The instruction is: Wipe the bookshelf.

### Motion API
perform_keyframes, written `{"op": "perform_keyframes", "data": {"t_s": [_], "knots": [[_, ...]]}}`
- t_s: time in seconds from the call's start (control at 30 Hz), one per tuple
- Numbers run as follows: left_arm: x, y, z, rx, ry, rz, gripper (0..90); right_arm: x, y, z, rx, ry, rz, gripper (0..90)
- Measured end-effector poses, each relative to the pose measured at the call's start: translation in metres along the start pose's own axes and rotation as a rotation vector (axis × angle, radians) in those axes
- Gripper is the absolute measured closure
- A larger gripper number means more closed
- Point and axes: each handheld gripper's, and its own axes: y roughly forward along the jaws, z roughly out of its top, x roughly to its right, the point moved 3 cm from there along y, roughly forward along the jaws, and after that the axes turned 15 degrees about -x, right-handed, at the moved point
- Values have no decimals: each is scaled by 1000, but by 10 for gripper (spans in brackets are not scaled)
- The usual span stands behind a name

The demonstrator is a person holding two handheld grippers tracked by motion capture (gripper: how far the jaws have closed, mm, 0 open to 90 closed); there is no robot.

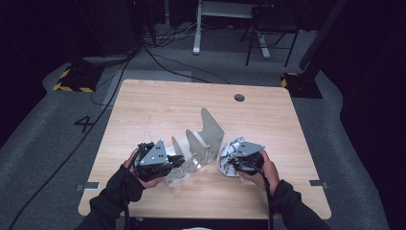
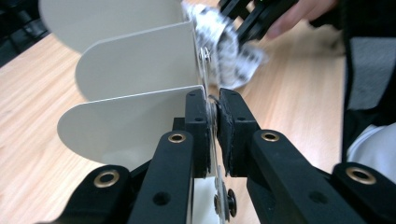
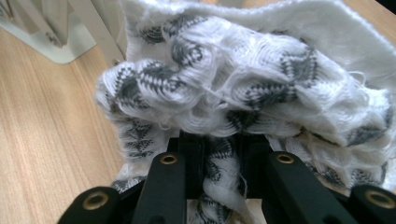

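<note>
Clearly soft, light and floppy, the white knitted cloth with grey zigzag pattern [image 3: 243,93] bunches just ahead of the right claw [image 3: 219,154], clamped on a fold, while the left claw [image 2: 213,126] pinches the base edge of the stiff, thin grey metal divider rack [image 2: 135,70] on the wooden bench [image 1: 158,100].

A single black numeral, which looks like a "4" [image 1: 84,123], stands on the grey floor [image 1: 43,143] to the left of the table [image 1: 158,100]. No other text, label or brand can be read anywhere.
</note>
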Motion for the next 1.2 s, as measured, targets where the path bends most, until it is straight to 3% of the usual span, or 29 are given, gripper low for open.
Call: {"op": "perform_keyframes", "data": {"t_s": [0.03, 0.2, 0.33, 0.47, 0.63, 0.73, 0.87, 0.97, 1.1, 1.2], "knots": [[-4, -1, -1, -14, -2, 32, 820, 1, -1, -1, -2, -2, -3, 755], [-19, -1, -5, -24, -24, 76, 805, 1, -1, -1, -11, -1, -4, 752], [-29, -1, -8, 14, -70, 64, 777, 0, -1, -1, -11, -1, 0, 751], [-27, -3, -10, 24, -73, 94, 647, 1, -2, -1, -7, 0, 3, 749], [-22, -22, -11, 91, -136, 141, 423, 1, -3, -2, -8, 4, 2, 749], [-17, -29, -14, 115, -161, 133, 375, 2, -3, -2, -9, 1, 0, 747], [-12, -18, -14, 57, -152, 156, 383, 2, -2, -2, -11, 6, 3, 744], [-14, -9, -12, 64, -168, 148, 422, 2, -2, -1, -14, 4, 3, 740], [-12, 1, -7, 41, -146, 119, 468, 3, -2, -2, -13, 6, 1, 735], [-14, 6, -1, 29, -144, 138, 514, 4, -2, -2, -14, 12, 2, 734]]}}
